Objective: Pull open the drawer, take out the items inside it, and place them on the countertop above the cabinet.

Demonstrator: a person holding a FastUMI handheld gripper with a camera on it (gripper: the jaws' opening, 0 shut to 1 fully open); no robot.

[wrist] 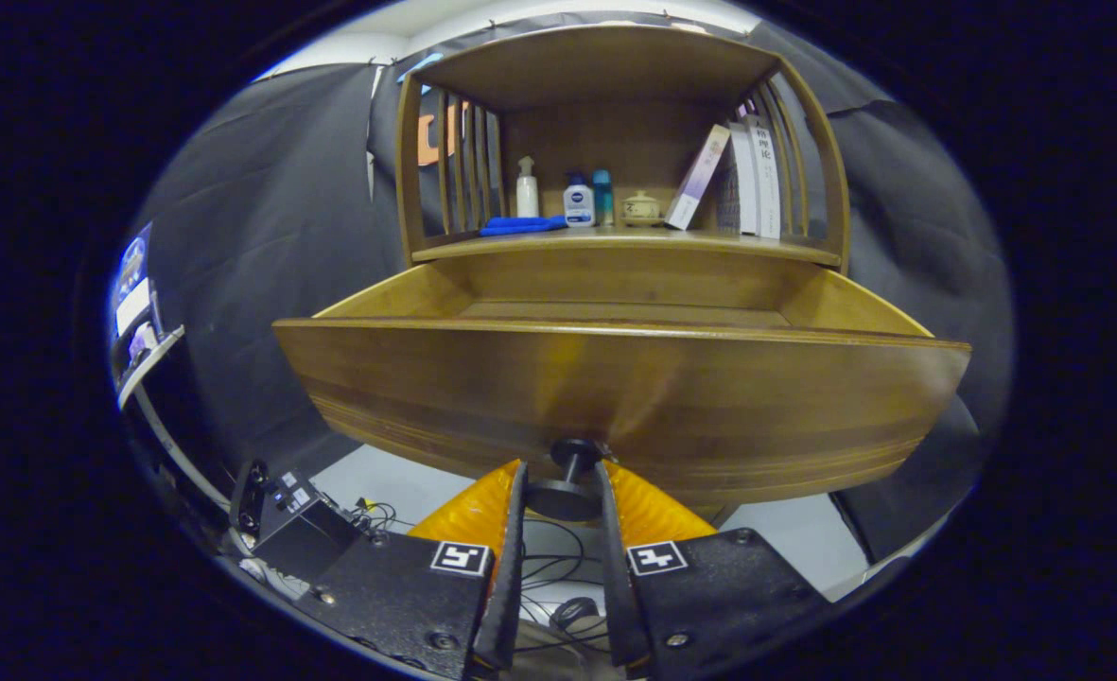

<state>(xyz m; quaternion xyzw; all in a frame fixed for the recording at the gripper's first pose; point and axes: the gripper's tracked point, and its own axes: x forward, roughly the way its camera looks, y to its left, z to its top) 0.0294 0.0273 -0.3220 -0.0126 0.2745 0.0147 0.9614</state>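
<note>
Gripping drawer knob (565,480), drawer (615,397) contents hidden.

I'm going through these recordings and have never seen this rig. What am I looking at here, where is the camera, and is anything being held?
There is no robot arm: a person carries a handheld claw, and the camera rides on it, looking forward along its two fingers. The wide lens bends straight lines, so the drawer looks curved.

Just ahead is a wooden drawer, pulled out toward the camera. The two fingers sit on either side of its dark knob and appear to press on it, so the knob is what is held. The drawer's inside is barely visible from this low angle, so I cannot tell what it contains.

Above, the countertop carries a blue cloth, some bottles, a small lidded jar and leaning books.
</note>
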